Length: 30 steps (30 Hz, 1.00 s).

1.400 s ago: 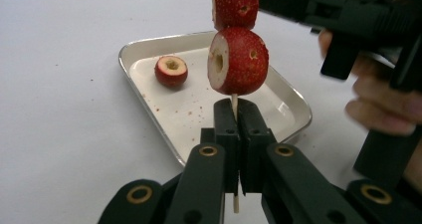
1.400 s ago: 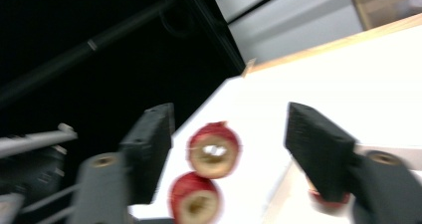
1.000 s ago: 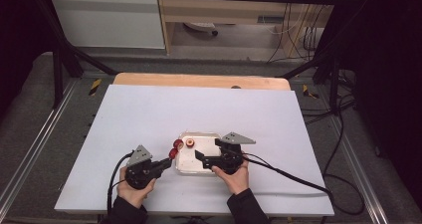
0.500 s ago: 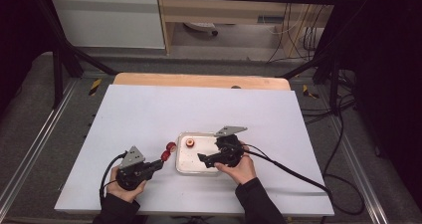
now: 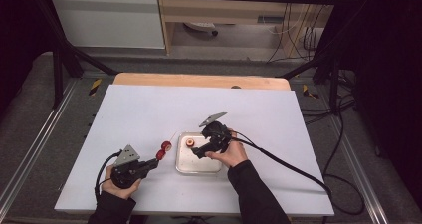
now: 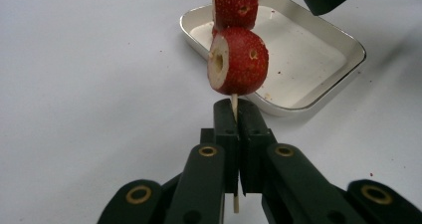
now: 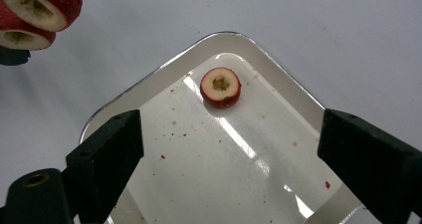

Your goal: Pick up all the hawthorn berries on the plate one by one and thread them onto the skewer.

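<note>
Two red fruit slices already sit threaded on a thin wooden skewer, which the left tongs pinch tight just below the lower slice, holding the stick steady so its free tip stays clear for more. One more slice lies in the white tray, ahead of and between the jaws of the right tongs, which hang spread wide above it, likely lining up to pick it. Tray and tongs rest over the white table.
</note>
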Available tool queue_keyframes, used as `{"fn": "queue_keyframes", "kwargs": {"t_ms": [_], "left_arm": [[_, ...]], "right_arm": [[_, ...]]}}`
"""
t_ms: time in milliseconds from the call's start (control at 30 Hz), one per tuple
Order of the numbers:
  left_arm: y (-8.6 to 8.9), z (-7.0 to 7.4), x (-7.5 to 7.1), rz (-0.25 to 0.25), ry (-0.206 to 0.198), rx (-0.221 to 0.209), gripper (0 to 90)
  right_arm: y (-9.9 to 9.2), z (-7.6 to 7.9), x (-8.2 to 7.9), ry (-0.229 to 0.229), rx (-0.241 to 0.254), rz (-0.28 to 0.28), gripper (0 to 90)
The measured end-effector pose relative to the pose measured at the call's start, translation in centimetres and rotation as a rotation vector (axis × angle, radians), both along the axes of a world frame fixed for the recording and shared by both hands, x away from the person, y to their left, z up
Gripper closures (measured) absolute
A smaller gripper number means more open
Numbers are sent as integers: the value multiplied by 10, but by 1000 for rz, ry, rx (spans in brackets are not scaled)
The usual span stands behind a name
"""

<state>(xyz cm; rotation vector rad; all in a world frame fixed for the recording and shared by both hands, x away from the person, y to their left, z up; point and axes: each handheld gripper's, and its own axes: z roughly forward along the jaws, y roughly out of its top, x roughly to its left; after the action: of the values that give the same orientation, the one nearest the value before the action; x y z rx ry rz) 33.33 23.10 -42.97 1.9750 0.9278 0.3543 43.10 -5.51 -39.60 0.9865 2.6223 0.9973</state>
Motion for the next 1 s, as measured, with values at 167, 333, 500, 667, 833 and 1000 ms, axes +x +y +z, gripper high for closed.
{"fn": "queue_keyframes", "kwargs": {"t_ms": [167,333,500,667,833,1000], "left_arm": [[4,0,2,7,-1,4,883],[10,0,3,20,2,-4,883],[10,0,3,21,1,-4,883],[11,1,3,22,0,-5,883],[10,0,3,21,2,-4,883],[10,1,3,18,0,-1,883]], "right_arm": [[11,3,13,24,-16,21,148],[19,2,25,59,-27,36,210],[33,-3,32,97,-80,79,268],[44,-8,38,117,-123,95,331],[50,-12,46,126,-170,99,381],[52,-16,51,153,-176,96,437]]}}
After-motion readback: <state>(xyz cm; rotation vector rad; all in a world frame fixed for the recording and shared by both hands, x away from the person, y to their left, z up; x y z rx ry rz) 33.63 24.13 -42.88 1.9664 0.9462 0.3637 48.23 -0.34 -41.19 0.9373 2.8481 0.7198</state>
